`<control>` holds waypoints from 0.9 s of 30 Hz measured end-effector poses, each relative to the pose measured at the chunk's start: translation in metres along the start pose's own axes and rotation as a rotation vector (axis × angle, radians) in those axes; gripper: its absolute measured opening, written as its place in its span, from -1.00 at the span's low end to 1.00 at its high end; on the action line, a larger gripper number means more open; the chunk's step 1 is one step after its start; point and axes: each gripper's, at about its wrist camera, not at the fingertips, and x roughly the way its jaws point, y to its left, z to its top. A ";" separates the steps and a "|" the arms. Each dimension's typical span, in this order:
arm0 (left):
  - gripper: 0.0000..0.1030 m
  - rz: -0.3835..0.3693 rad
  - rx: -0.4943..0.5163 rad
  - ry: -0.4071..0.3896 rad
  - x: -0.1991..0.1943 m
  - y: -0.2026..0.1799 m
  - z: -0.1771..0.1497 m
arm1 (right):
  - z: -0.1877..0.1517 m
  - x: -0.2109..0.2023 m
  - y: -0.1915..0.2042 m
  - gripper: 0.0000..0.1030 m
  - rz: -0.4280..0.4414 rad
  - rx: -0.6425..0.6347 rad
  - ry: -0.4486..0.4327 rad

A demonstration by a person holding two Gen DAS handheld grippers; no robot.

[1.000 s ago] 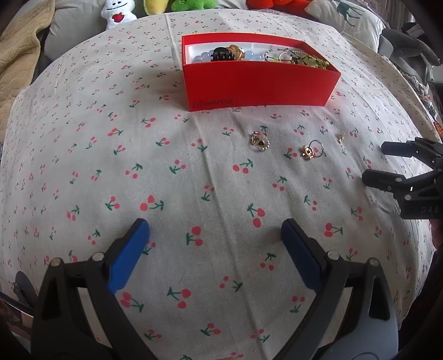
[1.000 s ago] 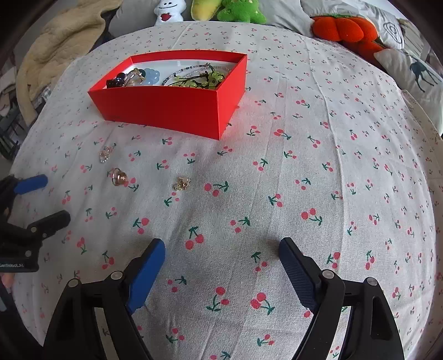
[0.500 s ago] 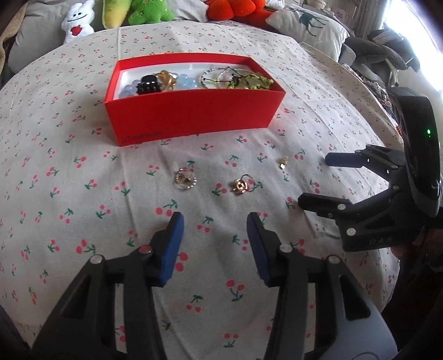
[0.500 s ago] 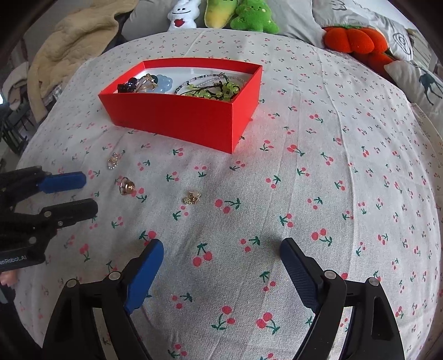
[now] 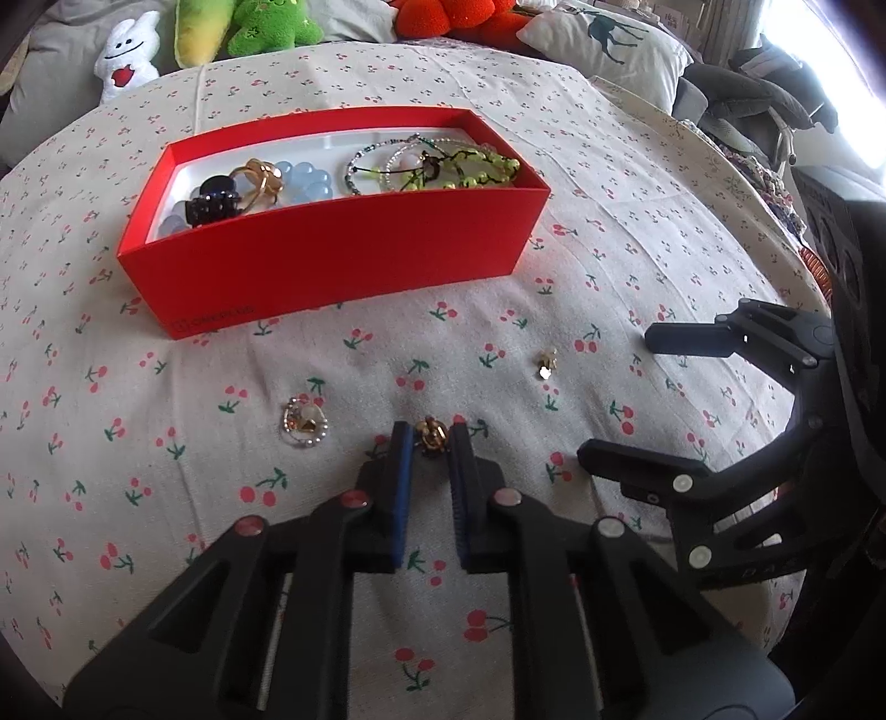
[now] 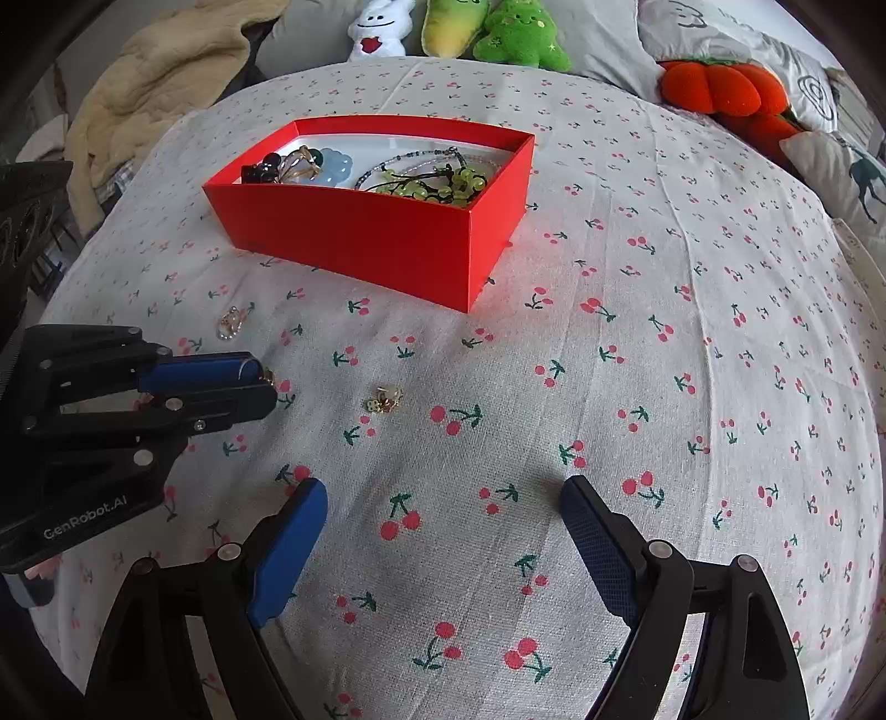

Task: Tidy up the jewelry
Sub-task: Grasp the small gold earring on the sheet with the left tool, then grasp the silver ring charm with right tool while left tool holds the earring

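The left tongs [image 5: 429, 435] are nearly closed, their blue pads on either side of a small gold charm [image 5: 431, 433] on the cherry-print bedsheet [image 5: 637, 232]; the pads look to touch it, though whether it is truly pinched or lifted cannot be told. In the right wrist view these tongs [image 6: 266, 382] sit at 9 o'clock, with the charm [image 6: 269, 378] peeking out at the tips. At 10 o'clock from the charm lies a beaded ring [image 5: 303, 422], just apart from the left pad, flat on the sheet. Toward 12 o'clock stands the red box [image 5: 343, 260], its long axis running from 9 to 3 o'clock, open on top, holding a black clip [image 5: 213, 202], a gold ring [image 5: 260, 176], pale blue beads [image 5: 307, 185] at its left end and green beads [image 5: 470, 166] at its right. At 2 o'clock from the charm rests a small gold stud [image 5: 545, 365], lying between the left tongs and the right tongs [image 5: 614, 396], with nothing between the stud and the box. The right tongs [image 6: 443, 501] are wide open and hold nothing, hovering over bare sheet with the stud [image 6: 386, 399] ahead at 11 o'clock. Plush toys [image 5: 266, 25] and pillows [image 5: 609, 50] line the far edge of the bed.
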 end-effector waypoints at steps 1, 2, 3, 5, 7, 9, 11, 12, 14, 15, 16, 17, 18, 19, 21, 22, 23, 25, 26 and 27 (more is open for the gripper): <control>-0.72 0.008 -0.005 -0.004 -0.001 0.001 0.000 | 0.000 0.000 -0.001 0.70 0.002 0.002 0.001; -0.72 0.021 -0.007 -0.006 -0.004 0.001 0.000 | 0.001 0.000 -0.001 0.70 0.005 0.006 0.001; -0.73 0.028 -0.013 -0.007 -0.006 0.004 -0.001 | 0.002 -0.001 -0.002 0.70 0.008 0.011 0.002; -0.73 0.033 -0.037 -0.006 -0.013 0.011 -0.003 | 0.005 -0.001 -0.004 0.70 0.018 0.026 0.003; -0.73 0.049 -0.061 -0.007 -0.021 0.021 -0.006 | 0.008 -0.002 -0.005 0.70 0.027 0.038 -0.001; -0.73 0.071 -0.083 -0.010 -0.029 0.032 -0.011 | 0.013 -0.004 -0.003 0.70 0.038 0.044 -0.010; -0.73 0.092 -0.108 -0.008 -0.037 0.044 -0.015 | 0.018 -0.004 0.003 0.69 0.045 0.044 -0.020; -0.73 0.107 -0.120 -0.007 -0.040 0.050 -0.018 | 0.021 -0.004 0.006 0.69 0.047 0.041 -0.027; -0.73 0.131 -0.144 -0.001 -0.046 0.060 -0.023 | 0.027 -0.004 0.017 0.69 0.059 0.023 -0.040; -0.73 0.140 -0.159 0.004 -0.048 0.066 -0.026 | 0.030 -0.003 0.024 0.68 0.067 0.010 -0.045; -0.73 0.144 -0.177 0.009 -0.051 0.072 -0.029 | 0.033 -0.001 0.031 0.65 0.075 -0.006 -0.050; -0.73 0.145 -0.193 0.013 -0.053 0.078 -0.032 | 0.035 0.000 0.040 0.61 0.085 -0.023 -0.052; -0.73 0.147 -0.205 0.017 -0.054 0.083 -0.036 | 0.038 0.002 0.048 0.50 0.099 -0.039 -0.052; -0.73 0.151 -0.214 0.022 -0.056 0.087 -0.038 | 0.040 0.005 0.056 0.39 0.114 -0.053 -0.050; -0.73 0.148 -0.225 0.028 -0.060 0.095 -0.044 | 0.044 0.011 0.071 0.14 0.140 -0.078 -0.043; -0.73 0.147 -0.229 0.028 -0.061 0.098 -0.047 | 0.046 0.014 0.078 -0.02 0.154 -0.086 -0.037; -0.73 0.146 -0.234 0.028 -0.063 0.100 -0.048 | 0.048 0.018 0.084 -0.07 0.166 -0.093 -0.031; -0.73 0.135 -0.247 0.030 -0.066 0.105 -0.052 | 0.050 0.024 0.095 -0.13 0.172 -0.110 -0.027; -0.73 0.130 -0.251 0.029 -0.067 0.106 -0.053 | 0.052 0.027 0.099 -0.14 0.168 -0.117 -0.026; -0.73 0.126 -0.252 0.026 -0.068 0.107 -0.054 | 0.053 0.029 0.102 -0.18 0.163 -0.122 -0.028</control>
